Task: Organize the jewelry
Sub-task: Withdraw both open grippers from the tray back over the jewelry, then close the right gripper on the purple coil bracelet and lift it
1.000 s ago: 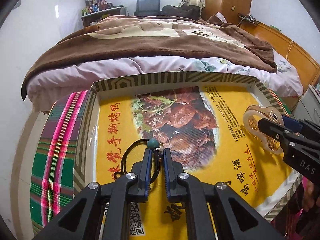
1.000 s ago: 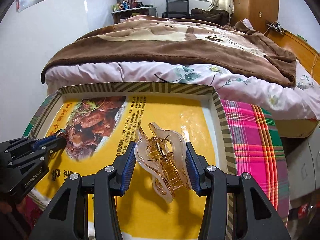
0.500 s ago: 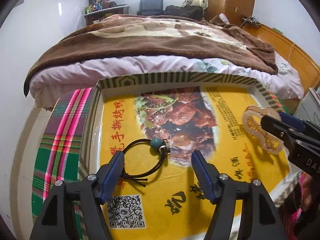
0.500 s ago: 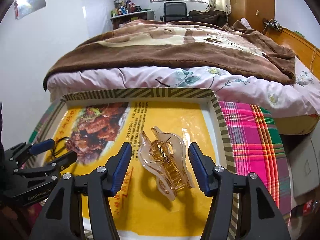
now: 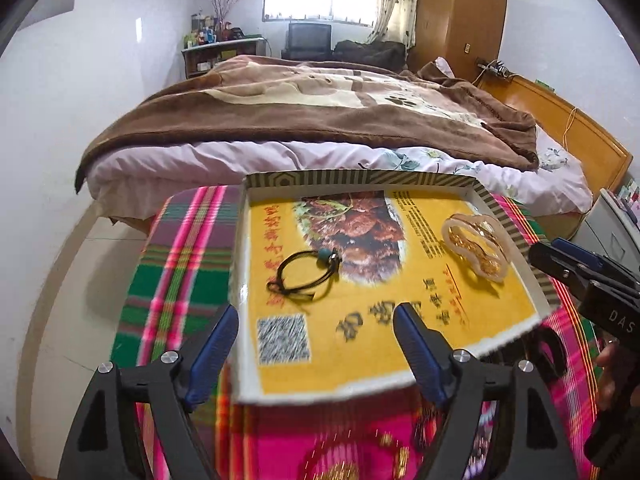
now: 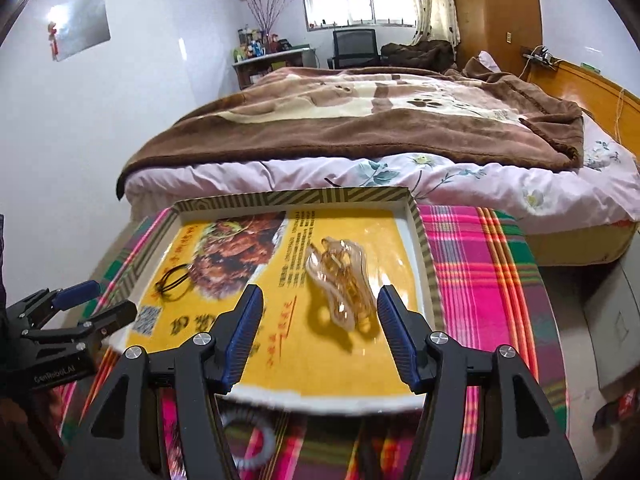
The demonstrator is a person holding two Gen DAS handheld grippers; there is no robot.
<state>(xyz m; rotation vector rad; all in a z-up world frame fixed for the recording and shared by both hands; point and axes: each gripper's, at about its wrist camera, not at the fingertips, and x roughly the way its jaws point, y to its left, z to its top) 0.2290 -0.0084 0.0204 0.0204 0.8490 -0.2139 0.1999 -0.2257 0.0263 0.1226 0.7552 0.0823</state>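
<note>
Left wrist view: the left gripper (image 5: 316, 354) is seen released, its jaws just opened further, nothing between them; the black hair tie (image 5: 306, 274) lies in the yellow box lid (image 5: 360, 178). Withdrawal is best kept clear of the lid's edge.

Right wrist view: the right gripper (image 6: 318, 338) is spread, empty; the amber hair claw (image 6: 340, 280) rests in the lid, on a plaid cloth (image 6: 480, 264) beside a bed (image 6: 380, 128).
</note>
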